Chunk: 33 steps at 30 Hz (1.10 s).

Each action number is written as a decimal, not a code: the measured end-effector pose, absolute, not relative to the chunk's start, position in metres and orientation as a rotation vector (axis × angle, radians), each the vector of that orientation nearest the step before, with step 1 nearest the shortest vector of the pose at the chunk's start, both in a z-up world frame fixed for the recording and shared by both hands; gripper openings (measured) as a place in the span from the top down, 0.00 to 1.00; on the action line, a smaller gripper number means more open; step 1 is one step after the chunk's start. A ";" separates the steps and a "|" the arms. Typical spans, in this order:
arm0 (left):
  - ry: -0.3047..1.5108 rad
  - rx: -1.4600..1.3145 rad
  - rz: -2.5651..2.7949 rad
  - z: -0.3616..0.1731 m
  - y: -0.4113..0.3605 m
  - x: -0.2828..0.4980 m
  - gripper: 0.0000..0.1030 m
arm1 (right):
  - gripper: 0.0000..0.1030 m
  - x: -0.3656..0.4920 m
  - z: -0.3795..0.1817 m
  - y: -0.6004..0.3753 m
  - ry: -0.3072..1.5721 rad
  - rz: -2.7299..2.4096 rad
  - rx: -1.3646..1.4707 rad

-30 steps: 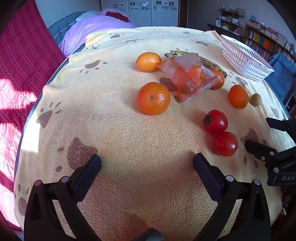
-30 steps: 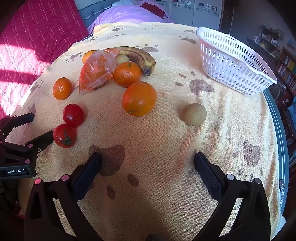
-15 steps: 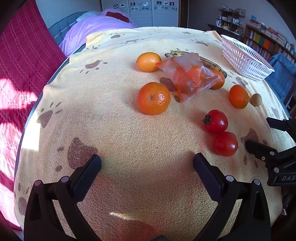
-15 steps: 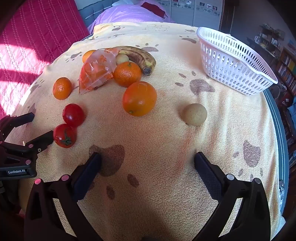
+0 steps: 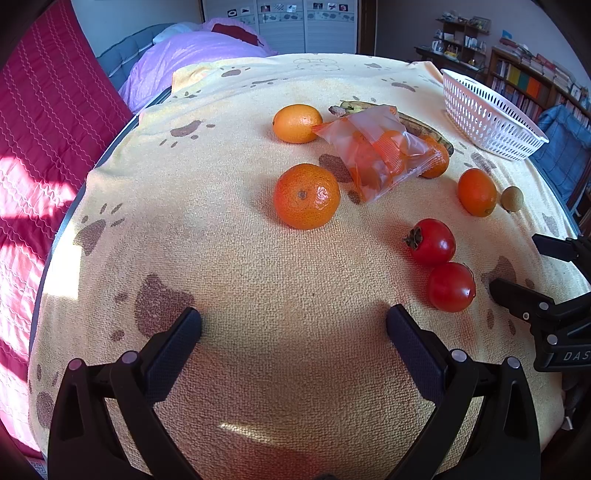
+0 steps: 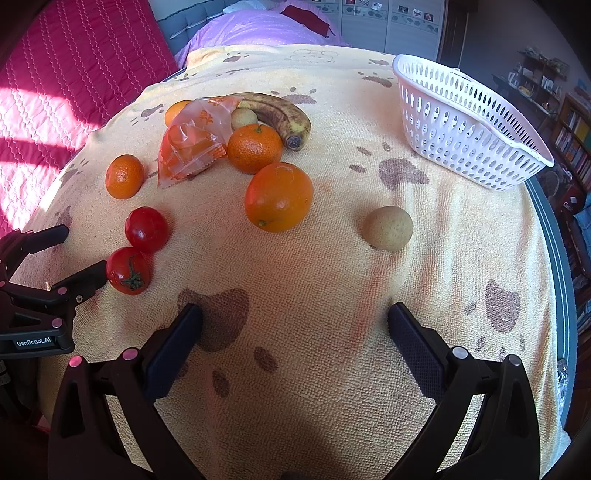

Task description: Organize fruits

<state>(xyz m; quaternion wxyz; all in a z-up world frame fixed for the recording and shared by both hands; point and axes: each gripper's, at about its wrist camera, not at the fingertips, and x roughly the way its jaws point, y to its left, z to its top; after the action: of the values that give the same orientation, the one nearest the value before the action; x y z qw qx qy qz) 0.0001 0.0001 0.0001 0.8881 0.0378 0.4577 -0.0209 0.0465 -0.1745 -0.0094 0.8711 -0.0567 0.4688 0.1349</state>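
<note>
Fruit lies on a yellow paw-print cloth [image 5: 229, 258]: two red tomatoes [image 5: 451, 286] [image 6: 127, 270], several oranges [image 5: 306, 195] [image 6: 279, 196], a spotted banana [image 6: 280, 112], a tan round fruit [image 6: 388, 228] and an orange snack bag [image 5: 380, 155] [image 6: 190, 142]. A white basket [image 6: 469, 122] [image 5: 487, 114] stands empty at the far right. My left gripper [image 5: 293, 328] is open and empty low over the near cloth; it also shows in the right wrist view [image 6: 75, 254] beside the tomatoes. My right gripper [image 6: 294, 326] is open and empty, and shows in the left wrist view [image 5: 524, 266].
A red quilted bed [image 5: 33, 147] runs along the left table edge, and a purple duvet [image 6: 258, 26] lies beyond the far edge. Bookshelves [image 5: 532, 81] stand behind the basket. The table's right edge [image 6: 557, 258] drops off near the basket.
</note>
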 end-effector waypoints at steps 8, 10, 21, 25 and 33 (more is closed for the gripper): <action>0.950 0.077 -0.044 0.000 0.001 0.000 0.05 | 0.02 0.046 -0.009 -0.175 0.980 0.282 -0.118; 0.948 0.074 -0.046 0.000 0.003 0.000 0.05 | 0.02 0.046 -0.009 -0.175 0.979 0.282 -0.118; 0.951 0.058 -0.061 0.002 0.004 0.001 0.05 | 0.02 0.046 -0.009 -0.174 0.978 0.284 -0.116; 0.955 0.051 -0.061 0.003 0.005 0.002 0.05 | 0.02 0.046 -0.008 -0.175 0.978 0.286 -0.114; 0.957 0.011 -0.064 0.011 0.011 0.006 0.09 | 0.02 0.044 -0.003 -0.179 0.972 0.303 -0.086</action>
<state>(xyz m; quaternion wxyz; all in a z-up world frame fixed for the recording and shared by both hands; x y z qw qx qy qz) 0.0057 0.0106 0.0114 0.8871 0.0052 0.4605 -0.0306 0.0441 -0.1786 -0.0033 0.8723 -0.0412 0.4651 0.1450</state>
